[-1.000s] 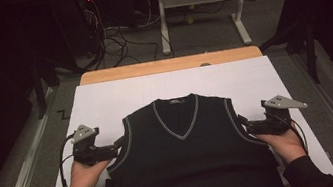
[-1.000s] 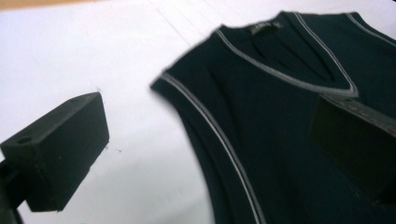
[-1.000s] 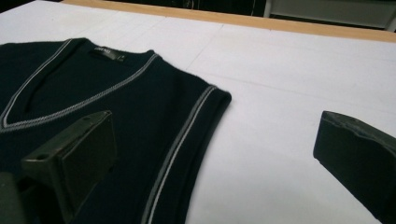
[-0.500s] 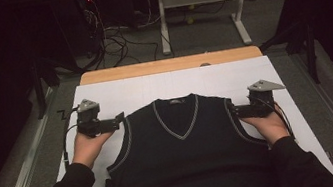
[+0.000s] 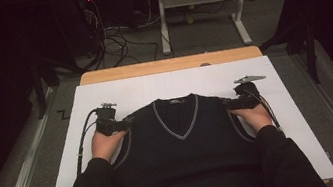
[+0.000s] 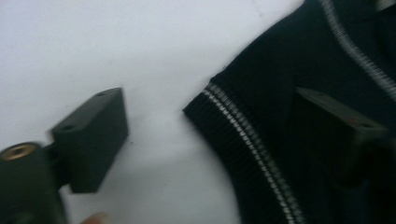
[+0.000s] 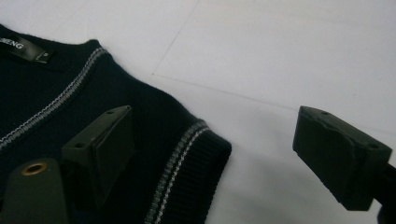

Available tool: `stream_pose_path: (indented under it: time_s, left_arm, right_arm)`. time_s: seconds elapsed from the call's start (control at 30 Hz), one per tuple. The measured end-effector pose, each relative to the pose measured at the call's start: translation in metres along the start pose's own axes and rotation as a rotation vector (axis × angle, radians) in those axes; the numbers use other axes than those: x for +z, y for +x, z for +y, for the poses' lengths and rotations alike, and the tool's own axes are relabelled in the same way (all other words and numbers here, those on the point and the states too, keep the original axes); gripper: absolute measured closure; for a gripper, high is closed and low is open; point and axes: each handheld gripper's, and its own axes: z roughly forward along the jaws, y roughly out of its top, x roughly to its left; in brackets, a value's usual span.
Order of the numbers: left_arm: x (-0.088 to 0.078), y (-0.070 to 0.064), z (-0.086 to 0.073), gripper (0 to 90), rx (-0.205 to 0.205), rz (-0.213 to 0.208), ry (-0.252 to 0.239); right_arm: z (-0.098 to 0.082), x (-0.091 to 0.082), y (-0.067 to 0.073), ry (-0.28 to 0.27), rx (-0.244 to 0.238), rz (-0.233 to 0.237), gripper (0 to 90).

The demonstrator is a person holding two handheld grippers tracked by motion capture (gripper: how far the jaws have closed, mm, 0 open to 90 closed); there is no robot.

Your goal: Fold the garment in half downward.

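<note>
We had the dark sleeveless vest lying flat on the white sheet that covered the counter, its V-neck pointing away from us; every place below is given relative to that vest. At its left shoulder, our left tool stood released, one jaw over bare sheet just outside the striped armhole edge, the other over the knit. If we clenched there without lowering first, we judged the jaws could close on air or catch only the ribbed trim, which would stretch. At the right shoulder, the right tool was likewise released, straddling the shoulder corner the same way. The bigger risk, as we saw it, was uneven grips: one side catching a single layer and the other both layers, so any lift or fold would skew the vest. Pressing too low could also pinch the sheet beneath and drag it along
</note>
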Motion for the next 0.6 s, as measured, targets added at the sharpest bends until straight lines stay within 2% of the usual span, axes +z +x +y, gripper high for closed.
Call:
stream_pose_path:
  time_s: [0.07, 0.1, 0.13, 0.2, 0.23, 0.27, 0.43, 0.5, 0.6]
  left_arm:
    - [0.002, -0.005, -0.001, 18.6, 0.025, 0.031, -0.002]
    - [0.002, -0.007, -0.001, 18.6, 0.032, 0.039, -0.005]
    - [0.002, -0.009, -0.001, 21.8, 0.032, 0.039, -0.006]
    - [0.001, -0.014, -0.002, 34.4, 0.033, 0.037, -0.005]
    - [0.001, -0.016, -0.002, 39.8, 0.033, 0.039, -0.005]
    - [0.001, -0.019, -0.002, 41.8, 0.034, 0.047, -0.003]
    - [0.0, -0.021, -0.001, 59.4, 0.004, 0.017, 0.002]
    - [0.0, -0.022, 0.0, 66.9, -0.003, -0.002, 0.004]
    - [-0.001, -0.021, 0.001, 70.8, -0.007, -0.014, 0.005]
  right_arm:
    - [-0.002, 0.004, 0.001, 0.029, 0.004, 0.005, 22.6]
    - [-0.002, 0.004, 0.001, 0.029, 0.004, 0.005, 22.6]
    - [-0.003, 0.005, 0.002, 0.042, -0.006, 0.007, 26.5]
    - [-0.005, 0.009, 0.007, 0.065, -0.035, 0.005, 31.3]
    - [-0.006, 0.009, 0.009, 0.064, -0.042, -0.011, 35.3]
    - [-0.007, 0.008, 0.012, 0.062, -0.058, -0.013, 42.7]
    - [-0.005, 0.005, 0.022, 0.08, -0.08, 0.007, 71.1]
    - [-0.004, 0.005, 0.024, 0.091, -0.077, 0.013, 75.9]
    - [-0.003, 0.004, 0.023, 0.094, -0.077, 0.018, 78.4]
